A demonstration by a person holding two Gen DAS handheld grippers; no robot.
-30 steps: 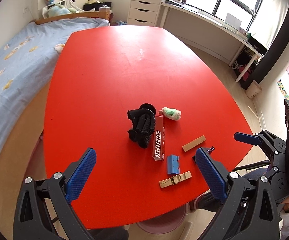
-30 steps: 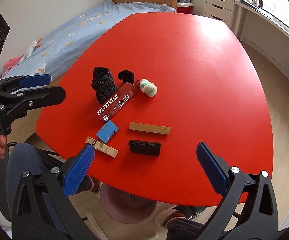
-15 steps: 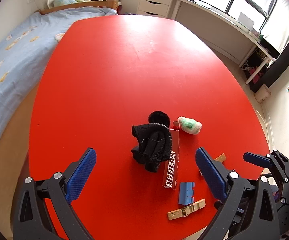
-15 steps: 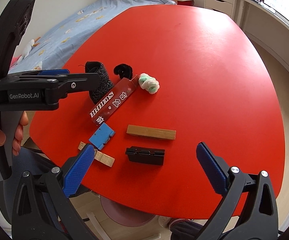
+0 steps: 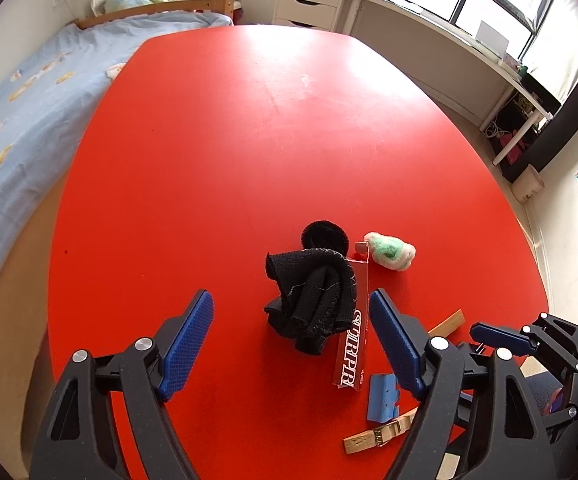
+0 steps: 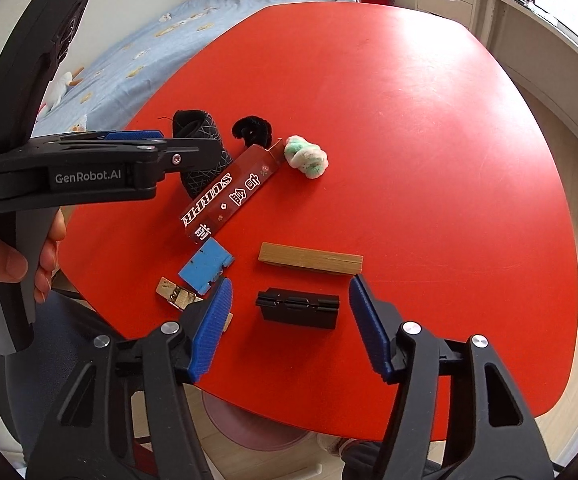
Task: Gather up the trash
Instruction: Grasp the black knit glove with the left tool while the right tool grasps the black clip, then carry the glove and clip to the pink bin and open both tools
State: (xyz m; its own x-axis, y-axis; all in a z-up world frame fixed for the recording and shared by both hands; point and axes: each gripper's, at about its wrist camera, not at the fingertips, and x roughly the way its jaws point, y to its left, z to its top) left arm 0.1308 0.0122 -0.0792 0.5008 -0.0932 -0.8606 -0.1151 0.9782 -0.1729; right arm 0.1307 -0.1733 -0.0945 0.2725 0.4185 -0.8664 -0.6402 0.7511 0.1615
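Both my tools are closing with nothing pinched yet: left tool [image 5: 289, 344] around the soft, limp sock [image 5: 313, 300], right tool [image 6: 289, 320] around the stiff, light clip [image 6: 297, 307], both near the surface's [image 5: 249, 140] near edge.

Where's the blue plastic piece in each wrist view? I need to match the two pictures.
Left wrist: blue plastic piece at lower right, just below the red box's near end.
Right wrist: blue plastic piece left of centre, below that box's lower end.
Shared landmark: the red box with white lettering.
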